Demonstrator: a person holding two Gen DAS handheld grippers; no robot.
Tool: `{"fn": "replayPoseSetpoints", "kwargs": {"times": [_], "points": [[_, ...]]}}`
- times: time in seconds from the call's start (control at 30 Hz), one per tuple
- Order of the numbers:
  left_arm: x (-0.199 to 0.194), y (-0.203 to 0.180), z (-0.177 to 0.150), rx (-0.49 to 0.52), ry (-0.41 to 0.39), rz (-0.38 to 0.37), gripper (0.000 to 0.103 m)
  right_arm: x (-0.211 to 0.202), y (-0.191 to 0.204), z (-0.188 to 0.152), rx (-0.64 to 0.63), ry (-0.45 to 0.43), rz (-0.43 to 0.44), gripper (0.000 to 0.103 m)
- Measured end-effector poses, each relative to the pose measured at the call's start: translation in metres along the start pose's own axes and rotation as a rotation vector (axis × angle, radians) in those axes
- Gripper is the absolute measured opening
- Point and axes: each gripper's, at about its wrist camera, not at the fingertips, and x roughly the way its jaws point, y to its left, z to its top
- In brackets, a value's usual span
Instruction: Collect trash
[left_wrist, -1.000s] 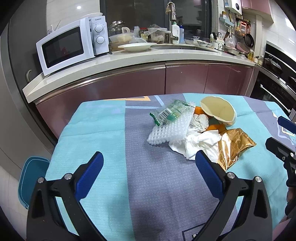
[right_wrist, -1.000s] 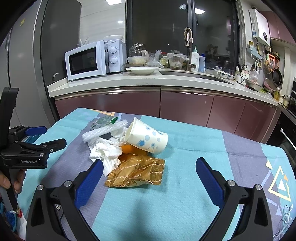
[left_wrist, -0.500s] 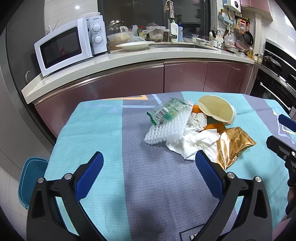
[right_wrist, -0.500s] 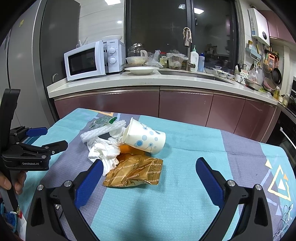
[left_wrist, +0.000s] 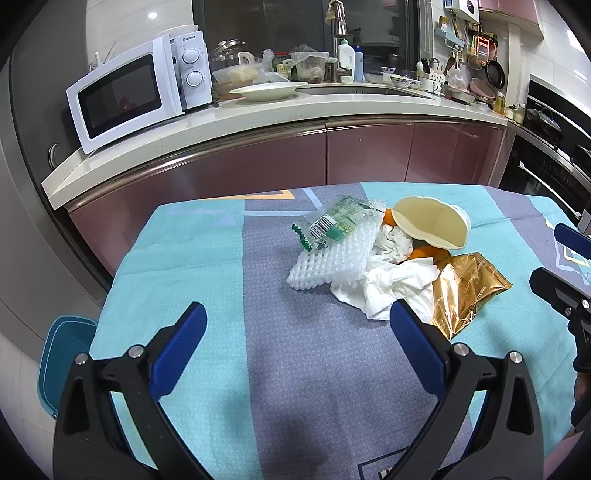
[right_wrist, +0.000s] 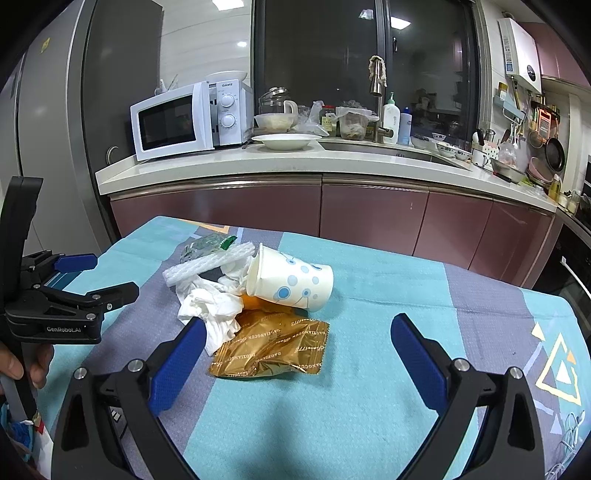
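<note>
We hold both claws, left gripper (left_wrist: 297, 332) and right gripper (right_wrist: 295, 339), spread wide and empty, now slightly nearer the trash: crumpled white tissue (left_wrist: 391, 284) and gold foil wrapper (right_wrist: 273, 347) just ahead, ungrasped.

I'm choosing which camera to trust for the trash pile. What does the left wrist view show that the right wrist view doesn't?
Only the left wrist view shows the barcode on the green-printed plastic wrapper, the cup's hollow inside, and a blue lidded bin beside the table.

Only the right wrist view shows the blue dots on the paper cup, lying on its side, and the left gripper whole, with a hand on its handle.

Both show the gold foil packet, crumpled white tissue, white foam netting, orange peel, and both grippers open.
</note>
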Motion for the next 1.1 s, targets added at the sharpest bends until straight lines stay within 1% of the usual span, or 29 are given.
{"fn": "replayPoseSetpoints", "kwargs": {"times": [1.1], "points": [[0.012,0.001,0.003,-0.003,0.014,0.005,0.098,0.012,0.0,-0.001,-0.01,0.008,0.014,0.097]]}}
